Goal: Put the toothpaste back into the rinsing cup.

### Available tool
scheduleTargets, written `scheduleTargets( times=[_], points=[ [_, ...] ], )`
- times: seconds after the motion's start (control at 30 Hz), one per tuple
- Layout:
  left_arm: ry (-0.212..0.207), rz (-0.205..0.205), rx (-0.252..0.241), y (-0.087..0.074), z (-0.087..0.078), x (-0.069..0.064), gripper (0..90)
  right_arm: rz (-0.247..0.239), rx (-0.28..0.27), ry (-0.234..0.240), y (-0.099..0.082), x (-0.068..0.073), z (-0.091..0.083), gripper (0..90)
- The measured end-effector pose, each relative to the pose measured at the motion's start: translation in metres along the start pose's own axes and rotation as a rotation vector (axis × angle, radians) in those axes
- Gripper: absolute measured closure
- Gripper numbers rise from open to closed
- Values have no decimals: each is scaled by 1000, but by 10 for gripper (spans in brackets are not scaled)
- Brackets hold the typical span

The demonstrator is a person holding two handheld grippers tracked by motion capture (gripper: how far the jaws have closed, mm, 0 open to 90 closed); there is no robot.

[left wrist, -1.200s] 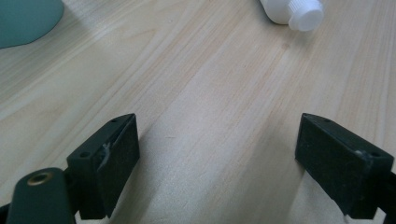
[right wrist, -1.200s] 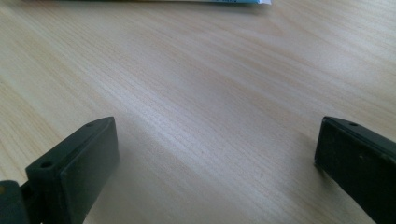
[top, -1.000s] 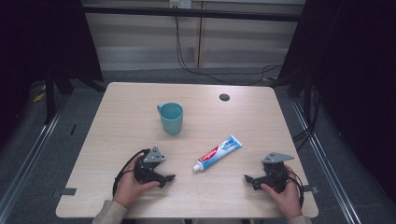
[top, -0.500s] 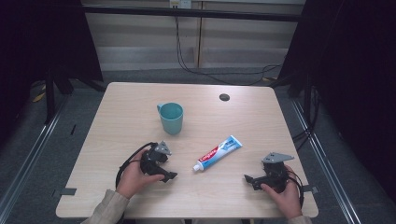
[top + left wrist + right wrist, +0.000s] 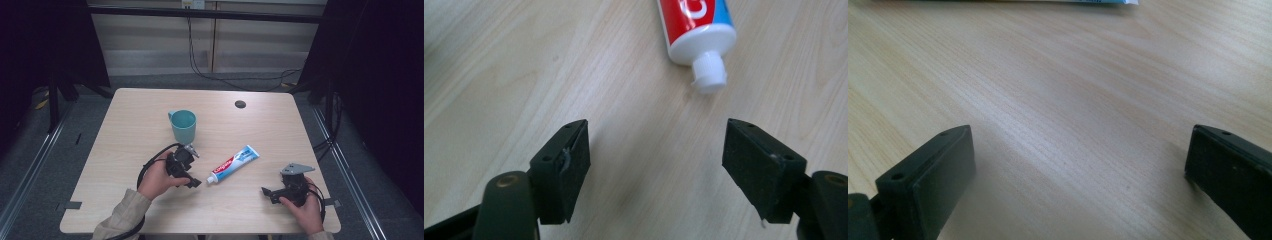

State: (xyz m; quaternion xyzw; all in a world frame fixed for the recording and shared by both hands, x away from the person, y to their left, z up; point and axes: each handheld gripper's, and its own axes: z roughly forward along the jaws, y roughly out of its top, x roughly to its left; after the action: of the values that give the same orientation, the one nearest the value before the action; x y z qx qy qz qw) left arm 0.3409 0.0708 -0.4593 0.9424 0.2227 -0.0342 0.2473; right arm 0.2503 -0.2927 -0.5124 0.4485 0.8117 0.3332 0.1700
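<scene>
The toothpaste tube [image 5: 233, 164] lies on the table [image 5: 125, 130], long axis running 2 to 8 o'clock, cap toward the nearer left tool [image 5: 192, 180], whose empty jaws, just narrowing, stand wide.

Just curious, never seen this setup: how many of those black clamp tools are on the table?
2. The left gripper is in the person's left hand, its open jaws close to the toothpaste cap. The right gripper is in the other hand near the table's front right corner.
</scene>
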Motion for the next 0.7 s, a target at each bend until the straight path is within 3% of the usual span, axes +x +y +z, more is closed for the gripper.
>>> scheduleTargets(
  times=[0.4,0.7],
  points=[
    [1,11,48,40,7,-3,285,0,1,0,0,0,0,0],
    [-3,-5,80,56,14,-4,289,0,0,0,0,0,0,0]
  ],
)
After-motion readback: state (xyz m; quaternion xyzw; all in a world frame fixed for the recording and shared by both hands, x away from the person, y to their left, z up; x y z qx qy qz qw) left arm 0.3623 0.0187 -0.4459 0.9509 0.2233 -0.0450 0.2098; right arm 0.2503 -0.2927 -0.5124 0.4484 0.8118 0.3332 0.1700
